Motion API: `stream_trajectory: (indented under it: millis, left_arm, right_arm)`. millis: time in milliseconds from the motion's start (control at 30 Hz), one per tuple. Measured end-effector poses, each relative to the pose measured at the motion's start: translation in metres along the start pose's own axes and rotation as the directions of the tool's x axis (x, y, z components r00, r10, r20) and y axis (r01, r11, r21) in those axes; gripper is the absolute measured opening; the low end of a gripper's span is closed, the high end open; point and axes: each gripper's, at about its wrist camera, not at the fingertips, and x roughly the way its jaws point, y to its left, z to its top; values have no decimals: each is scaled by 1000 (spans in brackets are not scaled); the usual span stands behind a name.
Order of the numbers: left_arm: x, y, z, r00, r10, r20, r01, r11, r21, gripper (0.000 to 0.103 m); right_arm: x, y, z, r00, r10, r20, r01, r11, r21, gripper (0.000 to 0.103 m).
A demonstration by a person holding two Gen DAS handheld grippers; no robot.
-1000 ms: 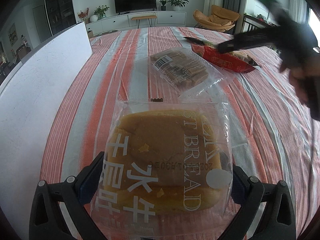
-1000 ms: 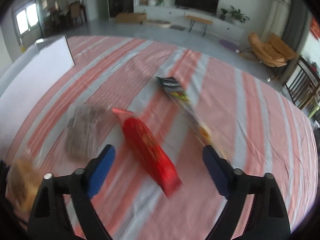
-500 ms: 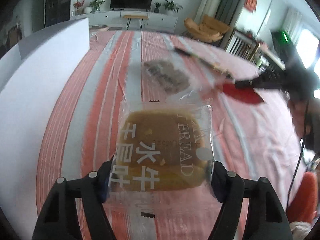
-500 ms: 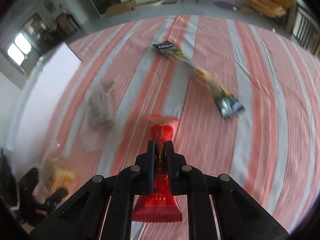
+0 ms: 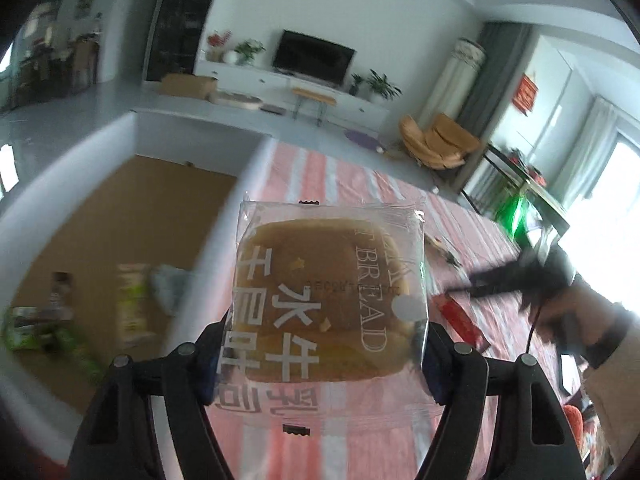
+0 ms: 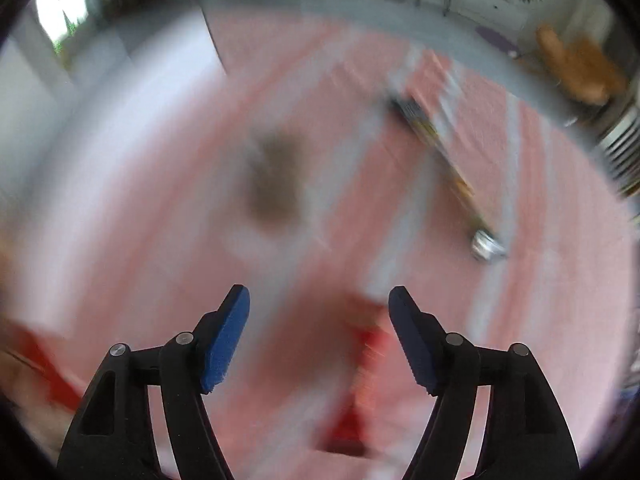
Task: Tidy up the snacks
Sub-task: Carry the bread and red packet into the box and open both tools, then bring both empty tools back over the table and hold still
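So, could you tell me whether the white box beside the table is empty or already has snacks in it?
Not empty. The left wrist view looks into the white box, where blurred green and white packets lie on its brown floor.

My left camera looks forward along the left tool [image 5: 316, 356], tilted partly down; the bread pack [image 5: 332, 304] sits close at frame centre, the box [image 5: 120, 216] fills the left, the room's far wall the top. My right camera looks steeply down along the right tool [image 6: 320, 336] onto the striped surface [image 6: 540, 300], blurred. Both views share that surface, the red packet [image 6: 360, 380] and the armchair [image 5: 436, 140] at upper right.
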Motion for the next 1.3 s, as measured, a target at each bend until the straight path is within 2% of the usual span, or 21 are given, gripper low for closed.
stream_trajectory:
  millis: [67, 100, 133, 200, 233, 333, 400, 500, 600, 667, 700, 733, 767, 800, 867, 933, 1033, 1133, 1167, 1233, 1300]
  left_arm:
    - [-11, 12, 4, 999, 27, 23, -26, 1000, -16, 73]
    - [-14, 19, 7, 999, 39, 31, -39, 999, -26, 73]
    - [-17, 27, 9, 998, 51, 35, -50, 998, -36, 73]
    - [-21, 44, 16, 996, 79, 38, -77, 996, -48, 73]
    - [-24, 54, 18, 994, 99, 38, -97, 994, -53, 73]
    - [-41, 89, 21, 985, 168, 47, -164, 983, -81, 73]
    - [-48, 108, 22, 976, 212, 45, -207, 973, -105, 73]
    - [-46, 136, 23, 961, 277, 11, -274, 953, -127, 73]
    - [-35, 153, 22, 939, 343, -32, -344, 933, -105, 73]
    - [-27, 158, 18, 914, 401, -59, -405, 909, -94, 78]
    - [-25, 159, 15, 903, 423, -66, -428, 899, -92, 80]
    - [-22, 162, 14, 892, 446, -71, -451, 888, -91, 85]
    - [-22, 164, 11, 879, 470, -73, -475, 875, -87, 89]
    - [-22, 167, 10, 870, 489, -72, -493, 866, -85, 90]
    - [-29, 172, 3, 853, 519, -57, -522, 848, -89, 91]
    - [-37, 175, -2, 853, 520, -36, -521, 847, -108, 92]
    - [-51, 169, -6, 872, 488, 18, -481, 865, -143, 94]
    - [-62, 143, -6, 908, 413, 71, -401, 905, -140, 98]
    - [-64, 130, -4, 920, 382, 86, -370, 920, -129, 101]
    - [-61, 98, -4, 946, 304, 109, -297, 951, -81, 101]
    - [-52, 60, -1, 969, 223, 107, -224, 975, -6, 102]
  right_arm:
    - [23, -9, -24, 998, 39, -58, -36, 998, 53, 73]
    - [34, -14, -34, 995, 72, -76, -65, 994, 87, 66]
    - [41, -17, -46, 991, 107, -76, -97, 988, 117, 49]
    - [36, -23, -56, 993, 114, -24, -109, 981, 160, 12]
    - [34, -27, -60, 989, 148, -9, -143, 970, 197, 12]
    - [8, -36, -64, 944, 301, 131, -328, 893, 307, 11]
    - [-23, -27, -53, 870, 426, 248, -488, 816, 311, 11]
    - [-76, 16, -21, 716, 586, 379, -684, 698, 214, 11]
    - [-120, 85, 16, 594, 683, 424, -774, 630, 70, 11]
    - [-135, 138, 38, 542, 730, 417, -801, 599, -7, 13]
    - [-138, 161, 45, 541, 730, 417, -795, 605, -28, 19]
    - [-138, 186, 50, 559, 716, 419, -775, 630, -43, 29]
    - [-136, 201, 51, 580, 696, 423, -753, 656, -48, 61]
    - [-132, 216, 48, 615, 657, 436, -713, 699, -48, 73]
    - [-119, 229, 37, 658, 603, 450, -651, 756, -61, 73]
    - [-103, 232, 13, 682, 584, 440, -607, 788, -104, 72]
    - [-71, 200, -33, 733, 497, 465, -479, 862, -167, 72]
    - [-28, 139, -101, 824, 263, 503, -223, 965, -138, 72]
    - [-18, 116, -120, 846, 179, 502, -147, 984, -103, 72]
    - [2, 62, -155, 873, 18, 488, -12, 1000, -16, 72]
    - [11, 14, -176, 883, -71, 465, 43, 997, 70, 72]
